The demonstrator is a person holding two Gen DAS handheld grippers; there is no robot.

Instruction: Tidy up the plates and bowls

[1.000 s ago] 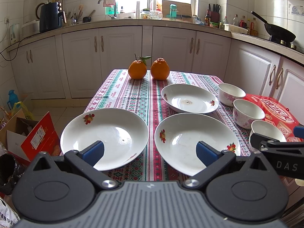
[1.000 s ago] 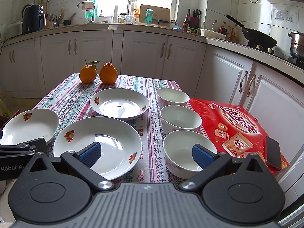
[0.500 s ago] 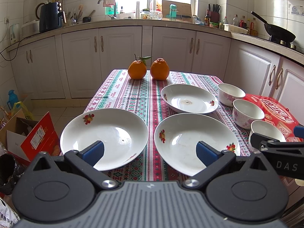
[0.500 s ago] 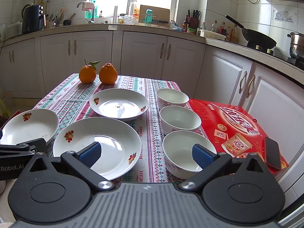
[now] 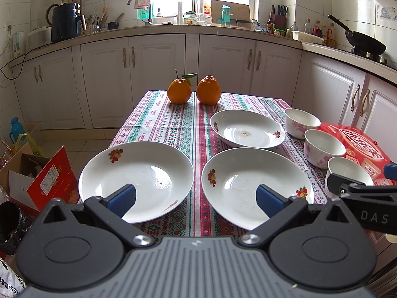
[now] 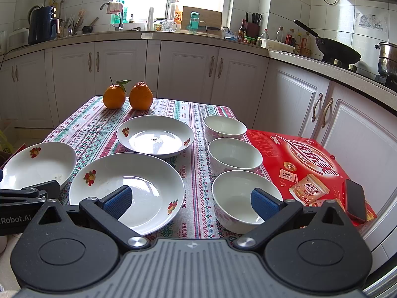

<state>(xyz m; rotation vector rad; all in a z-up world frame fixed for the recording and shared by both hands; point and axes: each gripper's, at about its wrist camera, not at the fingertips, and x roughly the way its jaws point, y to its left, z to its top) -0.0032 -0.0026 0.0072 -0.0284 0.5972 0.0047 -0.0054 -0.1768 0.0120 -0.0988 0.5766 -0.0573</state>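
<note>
Three white plates with fruit prints lie on the patterned tablecloth [image 5: 173, 129]: a near left plate [image 5: 139, 173], a near middle plate [image 5: 248, 181] and a far plate [image 5: 245, 129]. Three white floral bowls stand in a row at the right: far bowl [image 6: 223, 126], middle bowl [image 6: 234, 155] and near bowl [image 6: 235, 196]. My left gripper [image 5: 196, 198] is open and empty, above the near table edge between the two near plates. My right gripper [image 6: 191, 202] is open and empty, between the near middle plate [image 6: 129, 186] and the near bowl.
Two oranges [image 5: 193, 90] sit at the table's far end. A red box [image 6: 305, 161] with a phone [image 6: 356, 201] on it lies to the right of the bowls. A cardboard box [image 5: 39, 176] stands on the floor at left. White kitchen cabinets run behind.
</note>
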